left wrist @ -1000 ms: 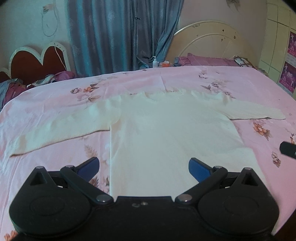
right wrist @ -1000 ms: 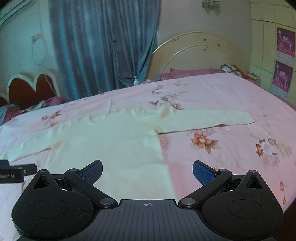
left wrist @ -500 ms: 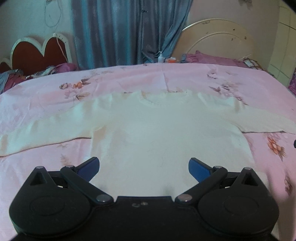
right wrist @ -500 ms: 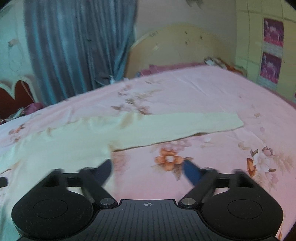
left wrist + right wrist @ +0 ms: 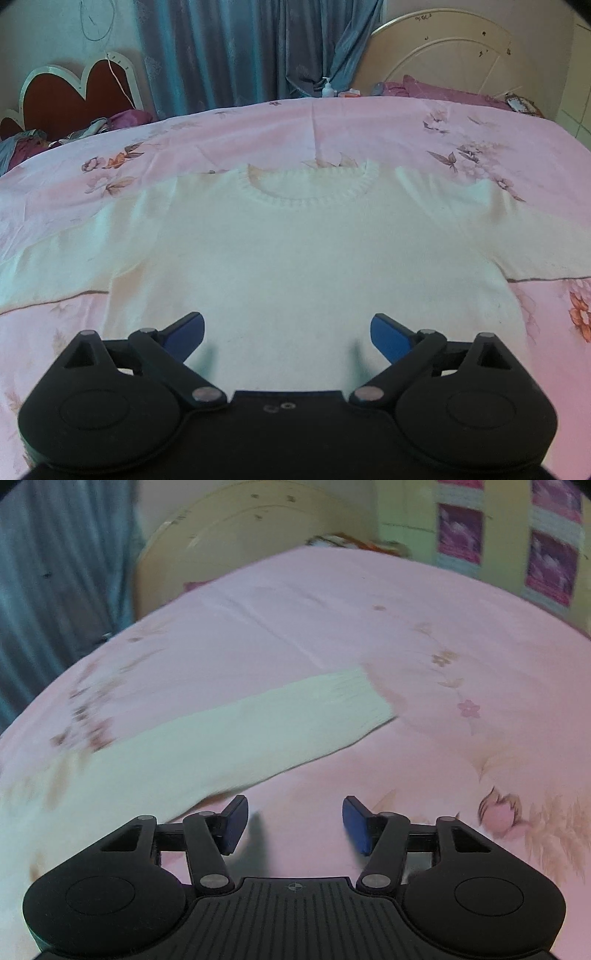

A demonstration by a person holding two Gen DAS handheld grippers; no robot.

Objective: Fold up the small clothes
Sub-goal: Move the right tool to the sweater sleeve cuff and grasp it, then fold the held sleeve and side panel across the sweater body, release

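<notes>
A cream knit sweater (image 5: 295, 251) lies flat on the pink floral bedsheet (image 5: 332, 125), neckline away from me and both sleeves spread out. My left gripper (image 5: 287, 334) hovers over the lower body of the sweater; its jaws are wide and closing slightly, with nothing pinched between them. In the right wrist view the sweater's right sleeve (image 5: 207, 746) runs across the sheet to its ribbed cuff (image 5: 360, 698). My right gripper (image 5: 293, 823) is over bare sheet just below that sleeve. Its jaws are closing and only sheet shows between the blue pads.
A cream headboard (image 5: 443, 51) and purple pillows (image 5: 443, 90) stand at the far right of the bed. Blue curtains (image 5: 251, 51) hang behind, with a pump bottle (image 5: 327, 88) below them. A red heart-shaped headboard (image 5: 74, 92) is at the far left. A tiled wall with purple posters (image 5: 550, 565) is at the right.
The left gripper moved in over the sweater's body, toward the neckline. The right gripper swept right along the sleeve toward the cuff, dropped lower, and its jaws narrowed.
</notes>
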